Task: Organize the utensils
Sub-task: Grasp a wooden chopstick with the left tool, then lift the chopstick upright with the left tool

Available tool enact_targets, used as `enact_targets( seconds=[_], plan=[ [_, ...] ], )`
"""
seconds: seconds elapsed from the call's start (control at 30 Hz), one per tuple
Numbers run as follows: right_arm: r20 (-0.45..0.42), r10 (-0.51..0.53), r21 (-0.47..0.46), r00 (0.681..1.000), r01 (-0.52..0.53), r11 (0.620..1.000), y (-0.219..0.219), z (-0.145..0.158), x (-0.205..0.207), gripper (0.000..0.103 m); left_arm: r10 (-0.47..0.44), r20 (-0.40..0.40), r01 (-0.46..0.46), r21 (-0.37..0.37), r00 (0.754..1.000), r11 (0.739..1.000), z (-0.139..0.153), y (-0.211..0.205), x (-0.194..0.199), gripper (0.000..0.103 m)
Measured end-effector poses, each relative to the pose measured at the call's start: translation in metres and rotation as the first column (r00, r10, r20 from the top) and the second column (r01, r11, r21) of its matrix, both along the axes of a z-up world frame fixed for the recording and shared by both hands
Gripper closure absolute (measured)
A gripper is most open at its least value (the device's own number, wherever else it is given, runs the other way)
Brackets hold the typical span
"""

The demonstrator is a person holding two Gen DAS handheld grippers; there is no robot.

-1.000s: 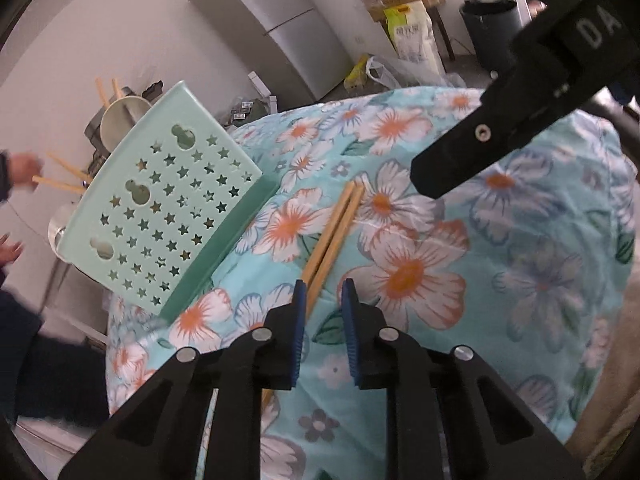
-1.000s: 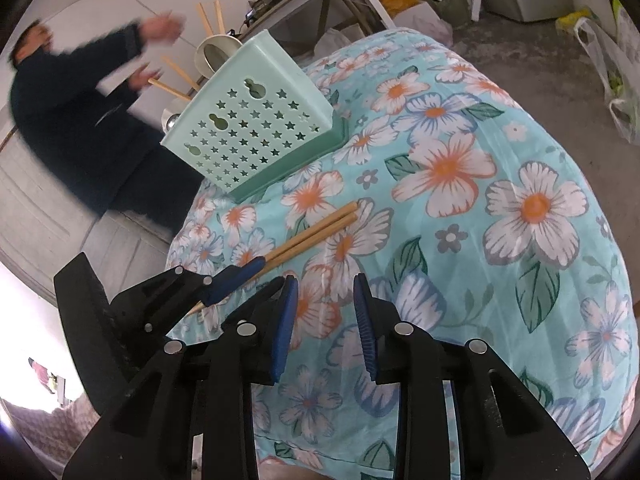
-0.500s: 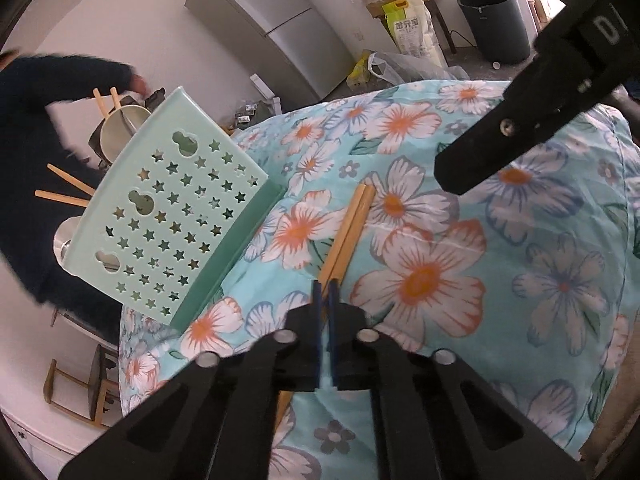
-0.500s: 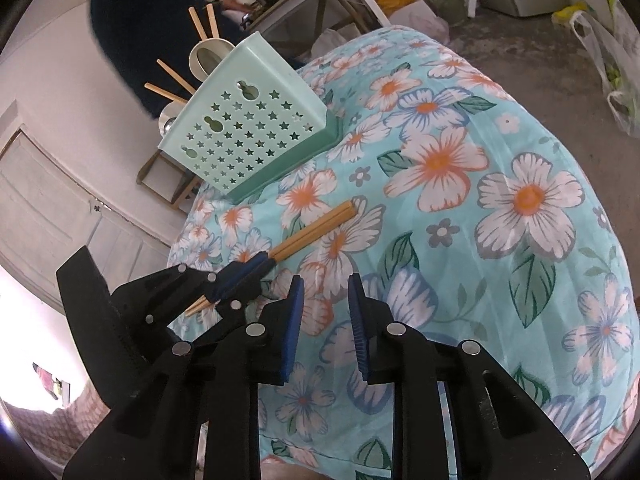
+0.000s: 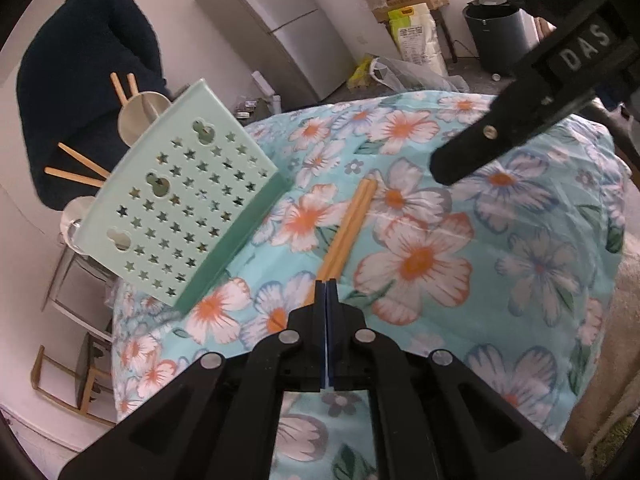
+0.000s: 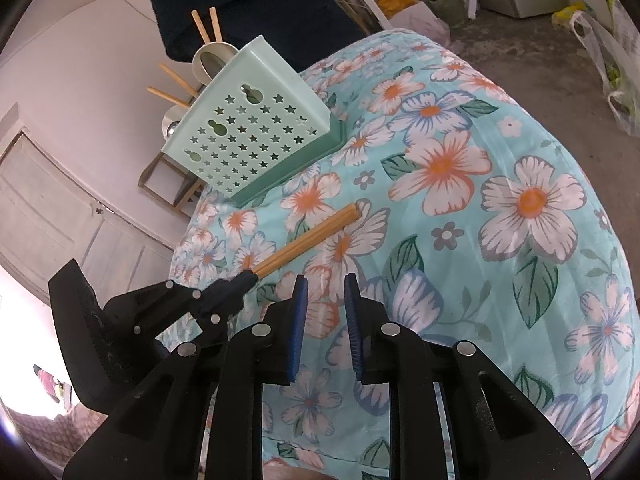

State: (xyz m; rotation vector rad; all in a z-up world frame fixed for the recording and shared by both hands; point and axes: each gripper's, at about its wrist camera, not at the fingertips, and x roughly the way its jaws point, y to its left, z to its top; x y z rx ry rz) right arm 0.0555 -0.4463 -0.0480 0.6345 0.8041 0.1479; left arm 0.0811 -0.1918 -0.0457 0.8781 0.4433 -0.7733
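Observation:
A pair of wooden chopsticks (image 5: 349, 229) lies on the floral tablecloth (image 5: 520, 248), pointing toward a mint green perforated utensil basket (image 5: 176, 208). My left gripper (image 5: 326, 286) is shut on the near ends of the chopsticks. In the right wrist view the chopsticks (image 6: 312, 240) run from the left gripper (image 6: 250, 274) toward the basket (image 6: 248, 136). My right gripper (image 6: 325, 288) is open and empty, hovering over the cloth just right of the chopsticks.
A beige cup (image 6: 208, 60) with more chopsticks stands behind the basket. A person in dark clothes (image 5: 80, 80) stands past the table's far side. A grey fridge (image 5: 280, 32), boxes and a bin are on the floor beyond.
My left gripper closed from open onto the near ends of the chopsticks. The right gripper stayed open and shifted only slightly. The person behind the basket moved.

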Motion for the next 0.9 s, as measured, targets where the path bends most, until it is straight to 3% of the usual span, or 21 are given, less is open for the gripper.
enact_targets(
  seconds=[0.07,0.13,0.2,0.37,0.5,0.73,0.9],
  plan=[
    [0.001,0.002,0.002,1.0,-0.002,1.0,0.0,0.0,0.0,0.084,0.001,-0.004,-0.001,0.002,1.0,1.0,0.0,-0.003,0.003,0.097],
    [0.003,0.001,0.005,1.0,-0.001,1.0,0.0,0.0,0.0,0.084,-0.007,-0.015,0.007,0.004,1.0,1.0,-0.001,-0.007,0.005,0.086],
    [0.003,-0.002,0.009,1.0,0.002,1.0,-0.001,-0.001,0.001,0.084,-0.01,-0.031,0.01,0.02,0.999,1.0,-0.007,-0.012,0.009,0.084],
    [0.004,-0.007,0.016,1.0,0.007,1.0,-0.002,-0.001,0.001,0.084,-0.005,-0.03,0.006,0.023,1.0,1.0,-0.012,-0.018,0.017,0.085],
    [0.0,-0.013,0.021,1.0,0.013,1.0,-0.003,-0.003,0.001,0.084,-0.01,-0.026,0.011,0.016,1.0,1.0,-0.013,-0.018,0.019,0.091],
    [0.003,-0.015,0.025,1.0,0.015,1.0,-0.003,-0.002,-0.001,0.084,-0.025,0.028,0.024,0.023,0.999,0.999,-0.009,-0.015,0.011,0.094],
    [0.008,-0.02,0.028,1.0,0.019,0.999,-0.005,-0.001,-0.003,0.084,-0.03,0.021,0.029,0.041,0.999,0.999,-0.004,-0.007,0.002,0.096]
  ],
)
